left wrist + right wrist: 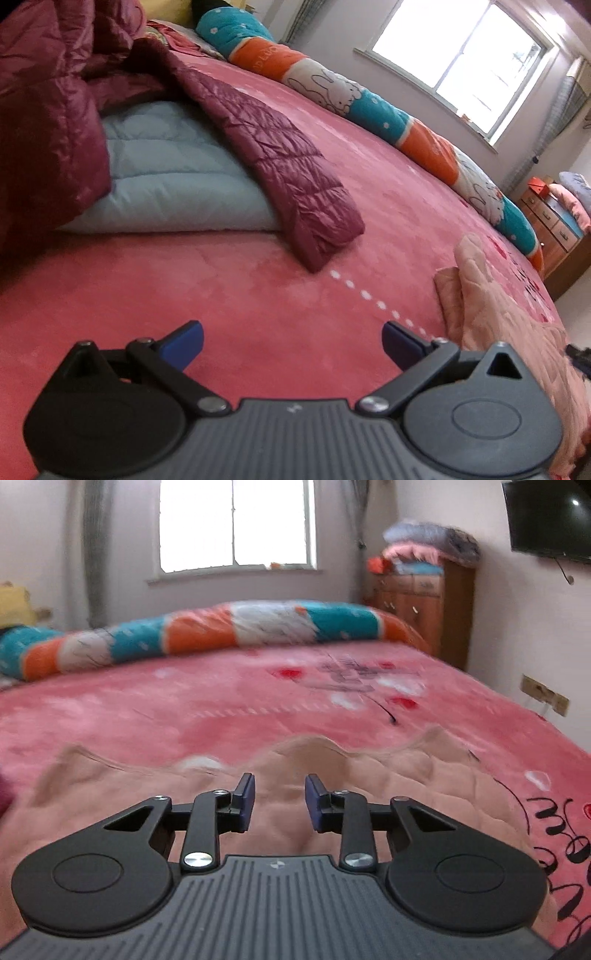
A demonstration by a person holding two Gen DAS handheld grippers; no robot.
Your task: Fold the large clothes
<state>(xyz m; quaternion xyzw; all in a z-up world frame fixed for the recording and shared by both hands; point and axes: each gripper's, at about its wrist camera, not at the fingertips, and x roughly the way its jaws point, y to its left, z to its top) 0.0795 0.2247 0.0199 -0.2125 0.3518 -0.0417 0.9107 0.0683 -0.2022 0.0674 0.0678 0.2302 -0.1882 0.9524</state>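
A maroon quilted jacket [280,147] lies crumpled at the upper left of the left wrist view, one flap draped over a pale blue padded garment [166,177]. My left gripper [291,339] hovers over the pink bedspread [221,295] in front of them, open wide with nothing between its fingers. A peach quilted garment [495,295] lies to its right. In the right wrist view that peach garment [388,775] spreads under and ahead of my right gripper [279,801]. Its jaws stand a narrow gap apart, open, and no cloth is pinched between the pads.
A rolled teal, orange and white blanket [207,631] runs along the bed's far side below a window [236,524]. A wooden dresser [421,598] with stacked bedding stands at the far right corner. A television [546,517] hangs on the right wall.
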